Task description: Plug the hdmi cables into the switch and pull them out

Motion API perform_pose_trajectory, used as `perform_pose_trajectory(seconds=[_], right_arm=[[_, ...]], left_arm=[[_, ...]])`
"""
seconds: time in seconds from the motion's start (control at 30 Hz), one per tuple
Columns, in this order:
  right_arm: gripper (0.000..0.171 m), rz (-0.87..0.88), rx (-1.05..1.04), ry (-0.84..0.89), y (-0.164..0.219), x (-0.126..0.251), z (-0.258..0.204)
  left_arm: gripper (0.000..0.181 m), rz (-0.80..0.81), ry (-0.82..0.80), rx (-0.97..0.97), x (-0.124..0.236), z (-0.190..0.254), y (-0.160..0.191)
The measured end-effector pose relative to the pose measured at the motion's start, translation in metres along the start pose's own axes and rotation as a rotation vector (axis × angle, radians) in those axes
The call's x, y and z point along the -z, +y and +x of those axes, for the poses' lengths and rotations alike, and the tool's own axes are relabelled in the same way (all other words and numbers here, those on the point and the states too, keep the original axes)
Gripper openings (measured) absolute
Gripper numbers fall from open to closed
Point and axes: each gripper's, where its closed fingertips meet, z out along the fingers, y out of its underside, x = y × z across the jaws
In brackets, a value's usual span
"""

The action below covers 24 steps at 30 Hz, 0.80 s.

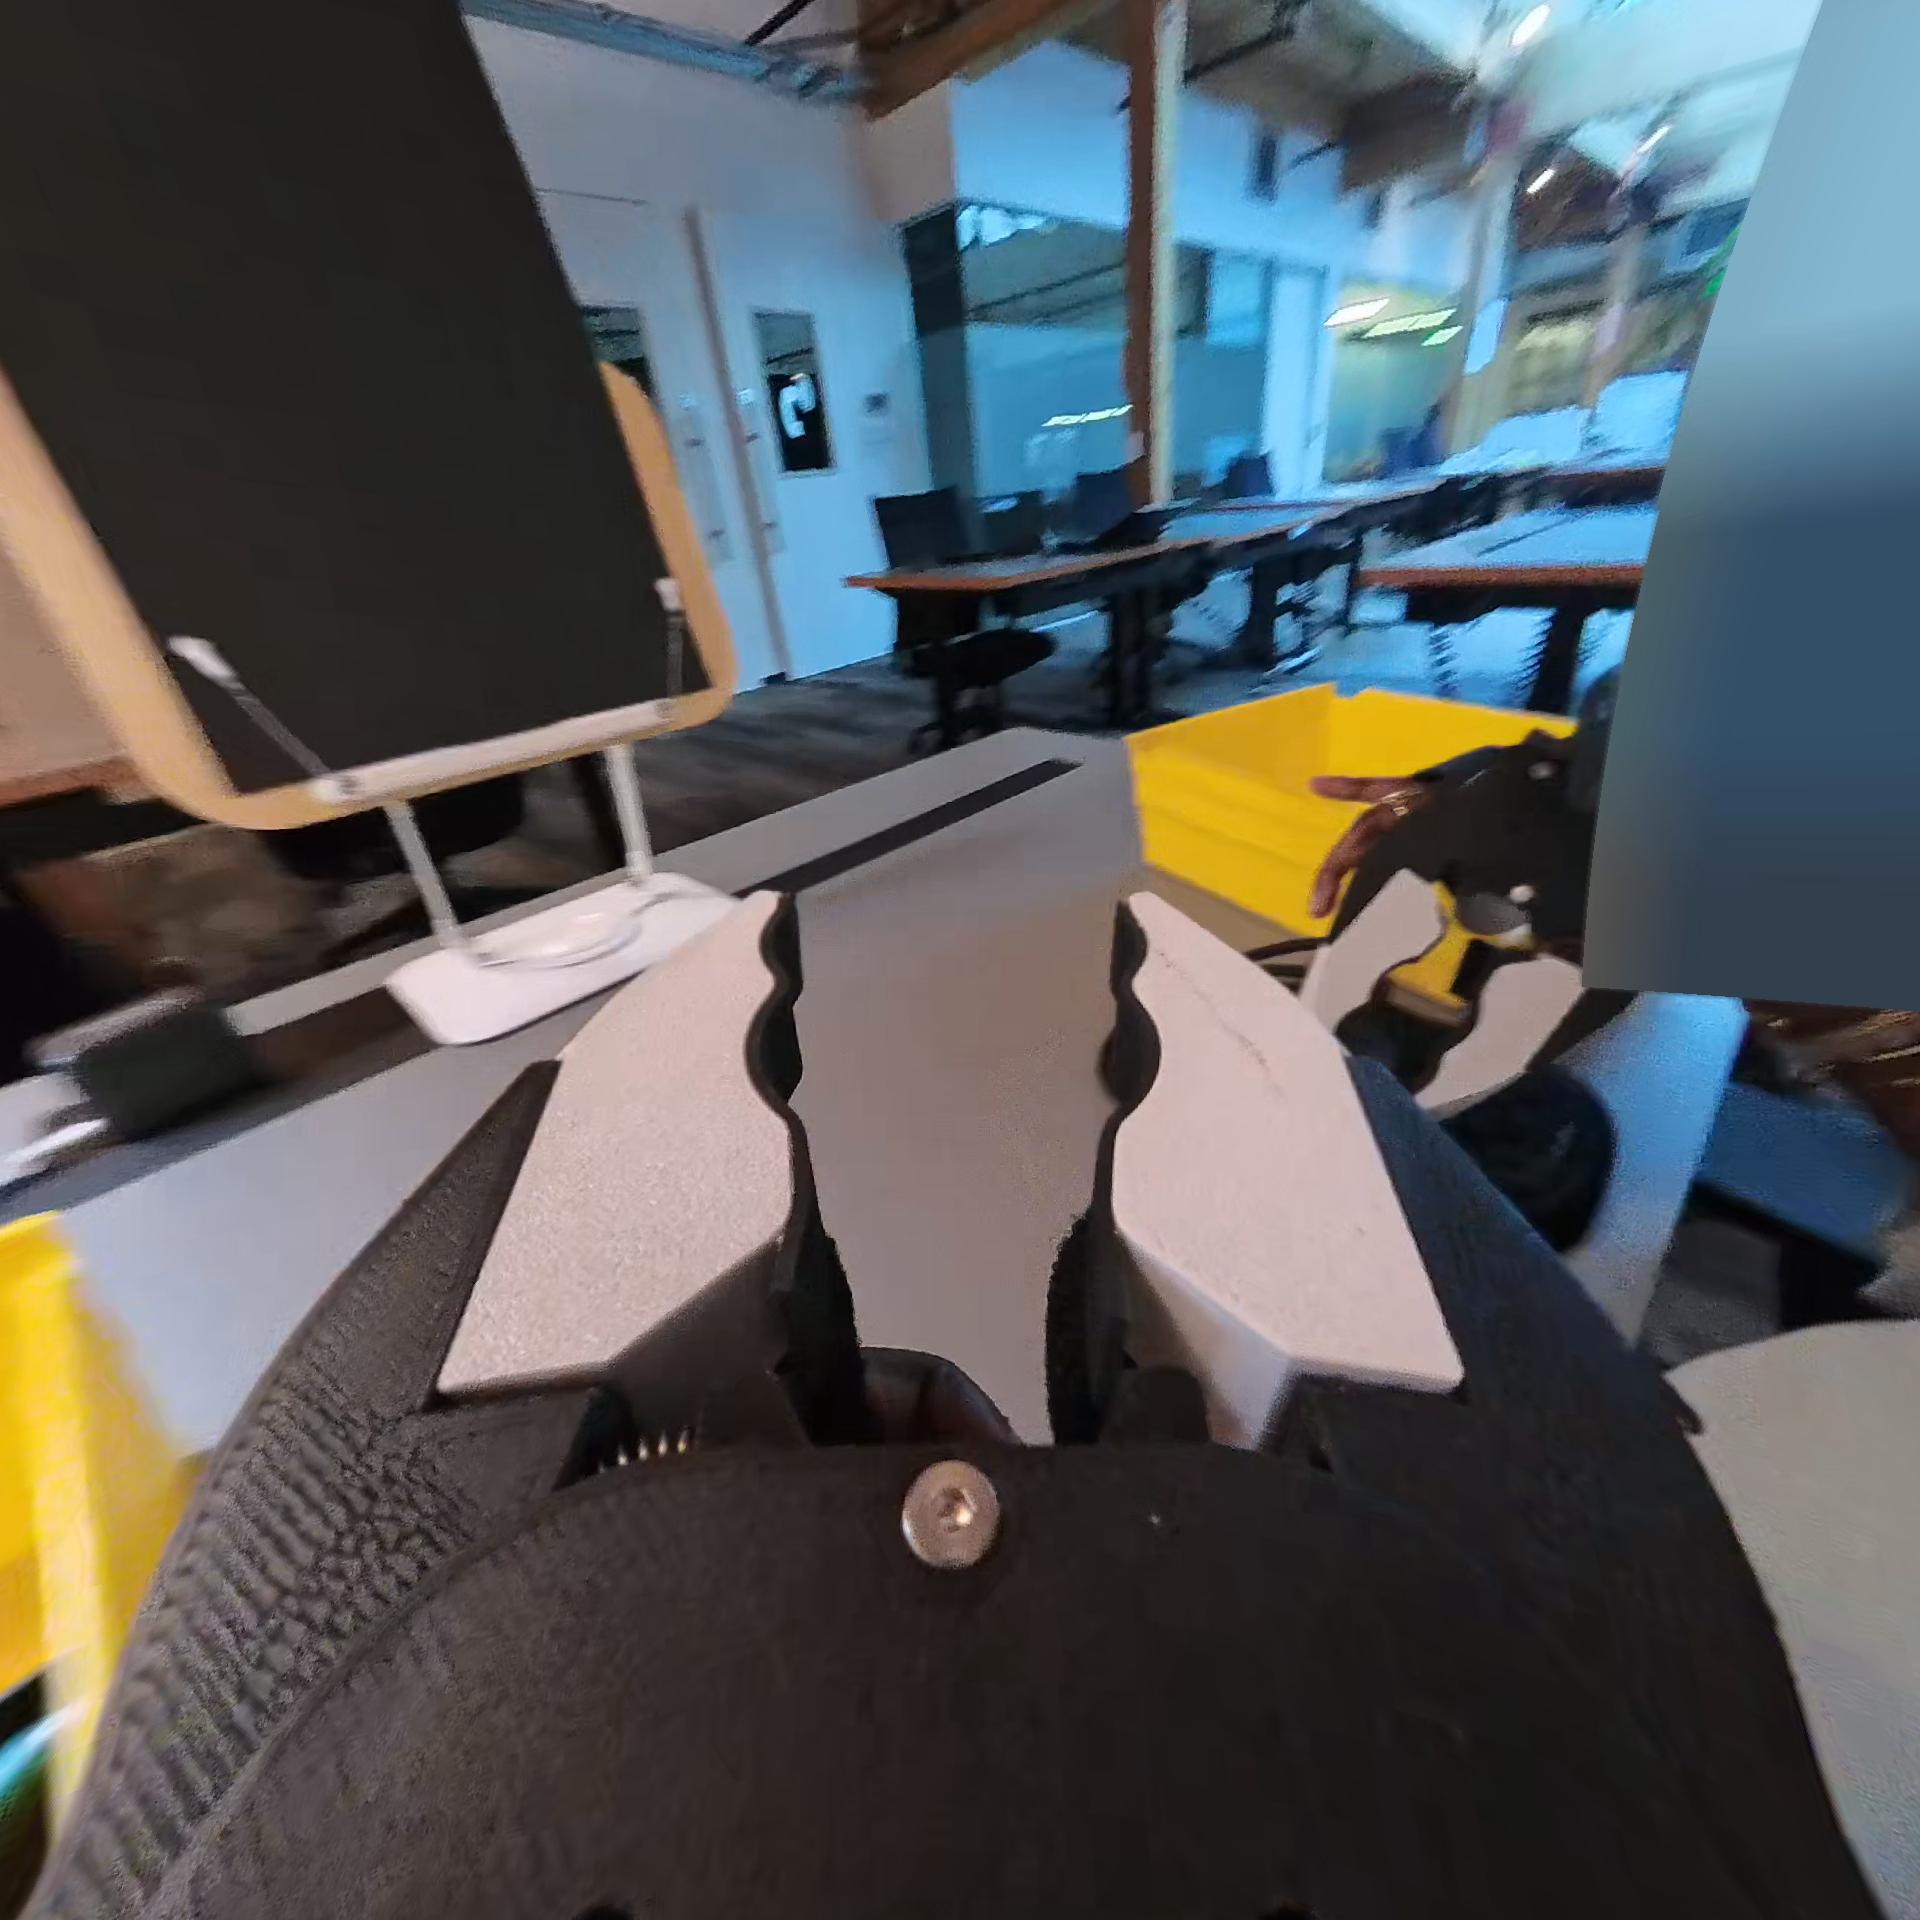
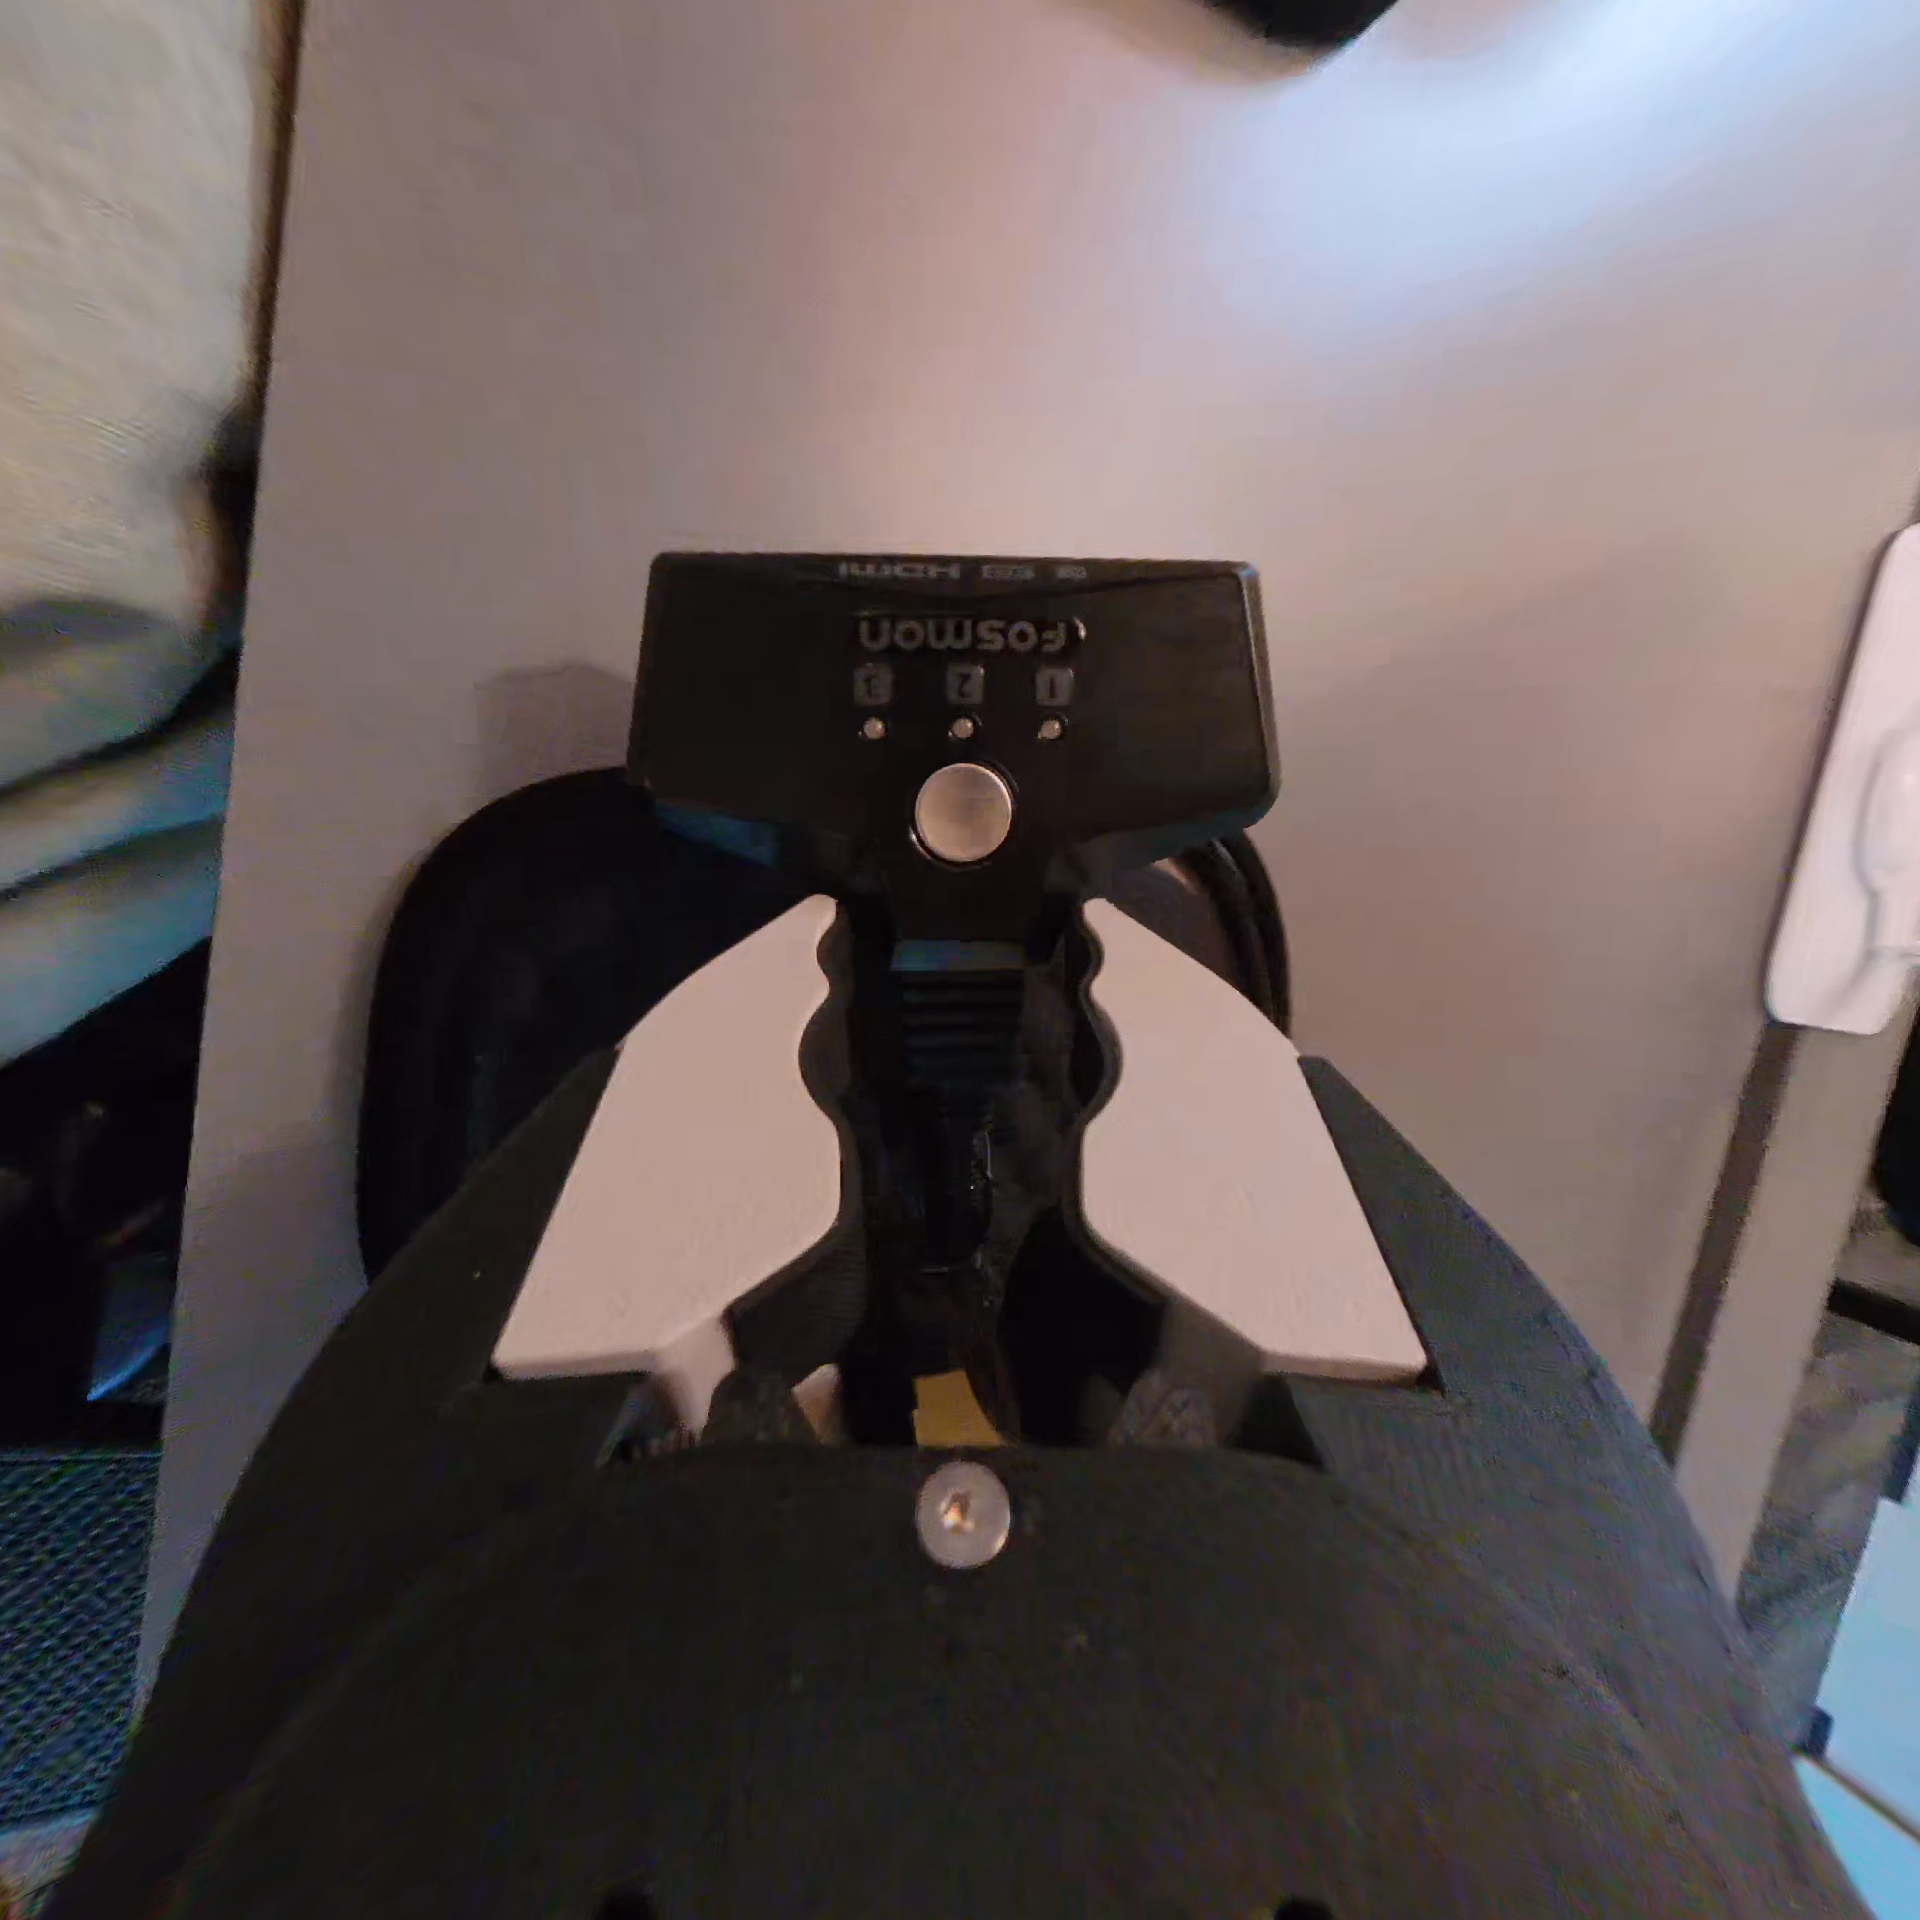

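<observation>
The left gripper (image 1: 954, 1029), two pale grey fingers on a black textured body, is held above a smooth grey tabletop (image 1: 312, 1247) with its fingers spread apart and nothing between them. To its left stands one white-footed stand (image 1: 566, 961) carrying a dark panel with a tan rim (image 1: 312, 395). A yellow plastic bin (image 1: 1236, 800) sits at the far right of the table, and a second patch of yellow shows at the near left edge; whether that is another bin cannot be told. Beyond the bin, the other gripper and a person's hand (image 1: 1371, 831) are visible.

In the right wrist view, the right gripper (image 2: 961, 940) is closed around the narrow neck of one black plastic HDMI switch (image 2: 951, 686), right where its ribbed strain relief and attached black cable (image 2: 951, 1049) leave the body. The switch is held up in front of the gripper, above the grey table. Its top face carries three small indicator lights and one round silver button (image 2: 963, 814). Coiled black cable (image 2: 488, 997) lies on the table below and behind it.

No plug can be seen seated in the switch's ports, though the port side faces away from the camera. Judging from this, the task looks early: the switch is grasped, while the plugging in and pulling out seem to lie ahead.
</observation>
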Motion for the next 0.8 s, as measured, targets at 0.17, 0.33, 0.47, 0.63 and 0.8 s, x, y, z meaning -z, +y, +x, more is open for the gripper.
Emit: perform_pose_trajectory(seconds=[0.17, 0.33, 0.47, 0.63, 0.8], right_arm=[[0.041, 0.060, -0.087, -0.018, -0.003, -0.008, 0.001], [0.058, 0.064, -0.091, 0.068, -0.005, 0.000, 0.005], [0.064, 0.173, -0.120, 0.181, -0.016, 0.022, 0.009], [0.062, 0.255, -0.083, 0.314, -0.025, 0.047, 0.011], [0.061, 0.265, -0.045, 0.365, -0.035, 0.062, 0.013]], left_arm=[[0.057, -0.162, -0.238, -0.164, 0.049, -0.050, 0.003], [0.057, -0.402, -0.594, -0.228, 0.120, -0.119, 0.027], [0.057, -0.610, -0.817, -0.200, 0.185, -0.162, 0.053], [0.056, -0.756, -0.844, -0.235, 0.195, -0.182, 0.086], [0.044, -0.733, -0.610, -0.225, 0.151, -0.188, 0.121]])
